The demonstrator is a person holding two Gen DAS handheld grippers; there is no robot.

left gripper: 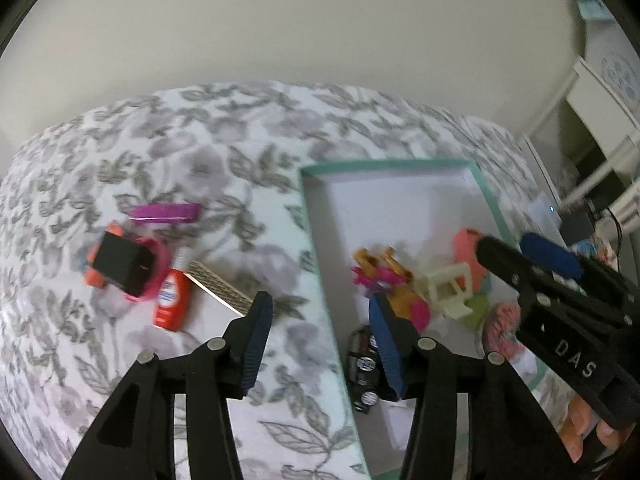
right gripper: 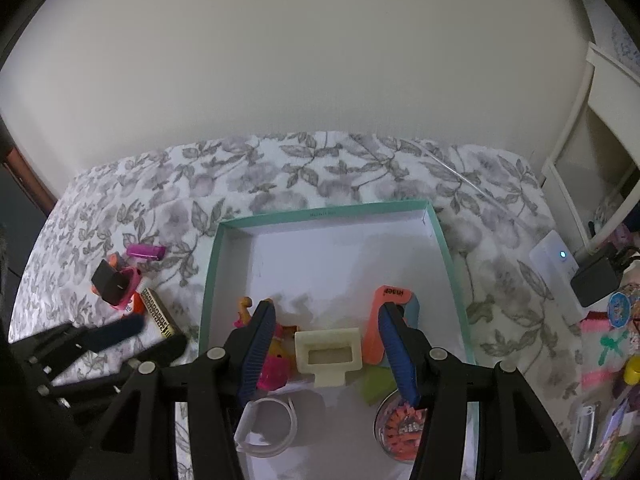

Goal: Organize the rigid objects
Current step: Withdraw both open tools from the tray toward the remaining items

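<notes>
Flowery bedsheet (right gripper: 320,172) holds a teal box (right gripper: 444,248) of toys; both grippers (left gripper: 320,320) (right gripper: 328,344) hang open, empty. Outside, the red bottle (left gripper: 172,300) looks light, hard, slippery; grab its middle

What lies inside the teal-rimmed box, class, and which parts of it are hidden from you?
Inside the box: a cream frame, an orange-and-blue piece, pink toys, a white ring, a round jar. The right gripper covers parts of the near end.
</notes>
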